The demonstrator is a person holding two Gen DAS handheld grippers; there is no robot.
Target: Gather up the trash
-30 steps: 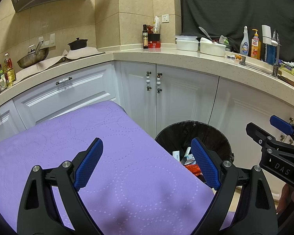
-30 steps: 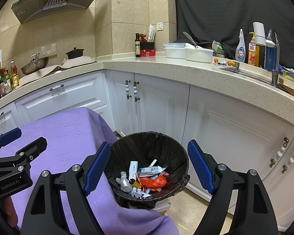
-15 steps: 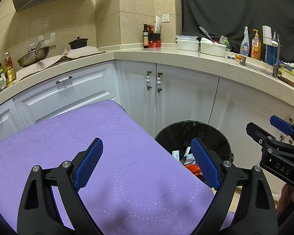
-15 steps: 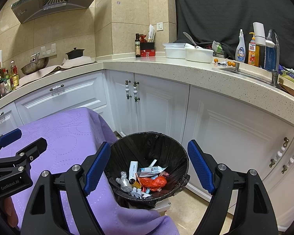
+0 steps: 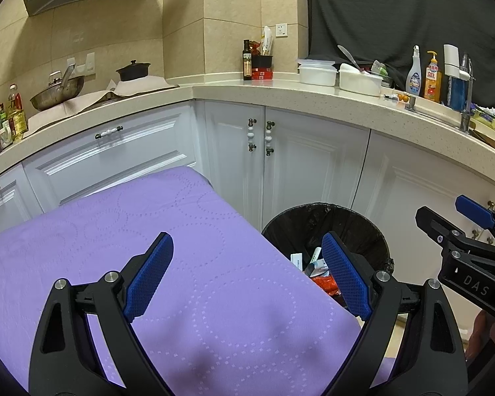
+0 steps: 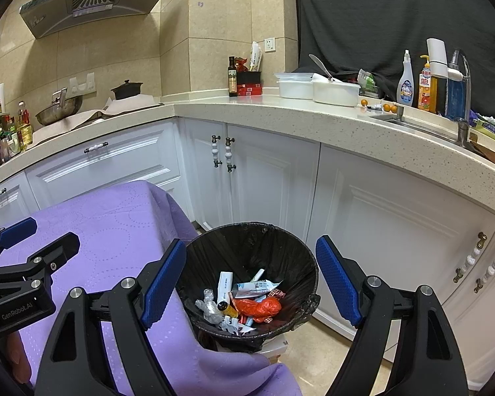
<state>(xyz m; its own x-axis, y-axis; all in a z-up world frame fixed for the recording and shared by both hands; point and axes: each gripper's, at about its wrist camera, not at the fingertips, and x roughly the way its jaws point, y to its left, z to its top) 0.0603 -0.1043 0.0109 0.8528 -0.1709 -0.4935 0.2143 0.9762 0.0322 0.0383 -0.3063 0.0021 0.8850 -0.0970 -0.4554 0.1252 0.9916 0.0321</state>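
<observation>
Both tools wide open and empty, round black-lined bin of crumpled wrappers, quilted purple cloth

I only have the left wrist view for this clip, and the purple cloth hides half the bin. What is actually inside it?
Observer: The right wrist view looks straight into the bin. At the bottom lie a red bag, crumpled clear plastic, a white tube and some wrappers.
Operator: Is the right gripper holding anything? I see only its side.
Observer: No. The right gripper is open, with nothing between its fingers.
Operator: And the cloth's edge by the bin?
Observer: The purple cloth hangs down beside the bin, reaching below its rim.
</observation>
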